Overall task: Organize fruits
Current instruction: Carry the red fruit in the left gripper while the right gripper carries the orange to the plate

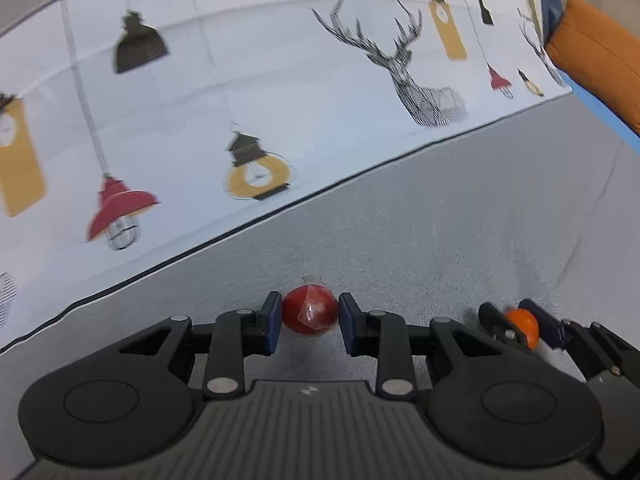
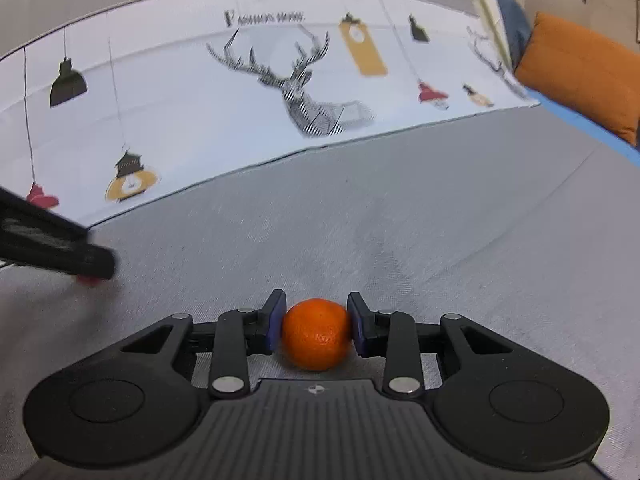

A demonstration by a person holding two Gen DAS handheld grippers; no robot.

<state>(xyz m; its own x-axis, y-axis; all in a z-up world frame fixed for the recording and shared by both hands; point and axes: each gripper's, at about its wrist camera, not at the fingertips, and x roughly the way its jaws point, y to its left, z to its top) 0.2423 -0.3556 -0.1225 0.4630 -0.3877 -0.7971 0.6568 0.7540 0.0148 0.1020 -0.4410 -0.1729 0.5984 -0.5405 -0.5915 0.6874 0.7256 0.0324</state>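
Left wrist view: the left gripper [image 1: 310,322] has its two blue-padded fingers [image 1: 272,322] against the sides of a small dark red fruit [image 1: 310,314], which wears a clear wrapper twisted to a nub at its far end and sits on the grey fabric surface [image 1: 420,240]. The pads look pressed to it on both sides, so the gripper is pinching the red fruit. To the right in the same view, the right gripper [image 1: 520,324] is closed around a small orange [image 1: 522,322], just beside the left one and at about the same depth. Beyond both lies a white printed cloth [image 1: 240,100] with lamps, lightbulbs and a line-drawn deer head [image 1: 404,68], and an orange cushion [image 1: 596,60] sits at the far right. In the right wrist view, the orange fills the gap between the blue pads, which touch it on either side; it rests on the grey surface. At the left edge of that view the other gripper shows as a blurred black bar with a bit of red under its tip.
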